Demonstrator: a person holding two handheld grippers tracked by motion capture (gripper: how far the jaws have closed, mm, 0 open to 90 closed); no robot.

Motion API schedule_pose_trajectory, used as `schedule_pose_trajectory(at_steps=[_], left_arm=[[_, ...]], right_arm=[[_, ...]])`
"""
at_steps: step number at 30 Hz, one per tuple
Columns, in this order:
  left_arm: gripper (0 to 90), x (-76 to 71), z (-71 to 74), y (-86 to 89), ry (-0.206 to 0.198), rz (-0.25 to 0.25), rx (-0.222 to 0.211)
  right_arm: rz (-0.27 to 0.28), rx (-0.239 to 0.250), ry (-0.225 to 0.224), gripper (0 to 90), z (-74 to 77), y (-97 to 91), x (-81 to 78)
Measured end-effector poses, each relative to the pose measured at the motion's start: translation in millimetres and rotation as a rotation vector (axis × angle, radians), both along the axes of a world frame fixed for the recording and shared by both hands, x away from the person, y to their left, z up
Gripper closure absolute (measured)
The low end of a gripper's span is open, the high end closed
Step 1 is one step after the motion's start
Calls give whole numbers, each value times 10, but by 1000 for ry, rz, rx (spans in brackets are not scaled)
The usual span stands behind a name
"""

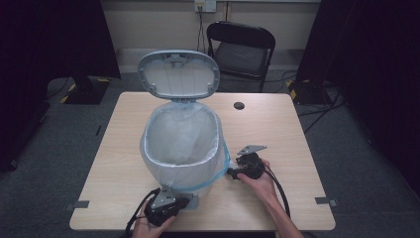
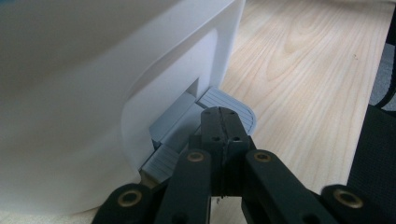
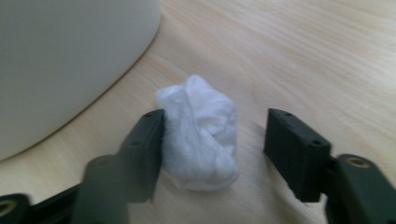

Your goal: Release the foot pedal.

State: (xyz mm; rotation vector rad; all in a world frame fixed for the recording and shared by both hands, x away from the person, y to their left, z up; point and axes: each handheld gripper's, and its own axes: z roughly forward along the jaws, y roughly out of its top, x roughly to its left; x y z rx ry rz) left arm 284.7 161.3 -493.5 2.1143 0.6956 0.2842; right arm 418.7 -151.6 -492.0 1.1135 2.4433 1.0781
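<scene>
Between your right gripper [image 3: 212, 140] jaws: crumpled tissue [image 3: 200, 133] on table [image 3: 303, 56], one jaw touching, other apart, half open. Your left gripper [image 2: 220, 122], shut empty, presses pedal [image 2: 233, 105], keeping bin [image 1: 181, 144] lid [image 1: 178, 74] up for drop.

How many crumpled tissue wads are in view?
1: a tissue wad lies on the table beside the bin, between the right gripper's open jaws. Others could be hidden inside the bin.

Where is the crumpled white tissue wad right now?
In the right gripper view, the crumpled white tissue wad lies on the light wooden table, between the right gripper's open jaws, beside the white pedal bin.
</scene>
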Motion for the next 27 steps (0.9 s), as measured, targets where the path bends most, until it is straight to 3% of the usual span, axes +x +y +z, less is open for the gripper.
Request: schedule_pose_trajectory(at_steps=[2,4,5,11,20,27], left_arm=[[900,1,-1,1,-1,-1,0],[900,-1,-1,1,-1,-1,0],[900,-9,-4,-4,8,10,-10],[900,-3,-9,4,8,6,-17],[900,-1,-8,5,8,3,-16],[900,-4,-7,3,10,8,-16]], right_arm=[[-9,-9,-7,420,1,-2,-1],[-22,-21,-22,521,1,-3,-6],[-38,-35,-32,616,8,-3,-20],[-53,-24,-30,728,7,-25,2],[-82,47,-13,777,57,-126,26],[-89,112,-31,782,226,-241,-31]])
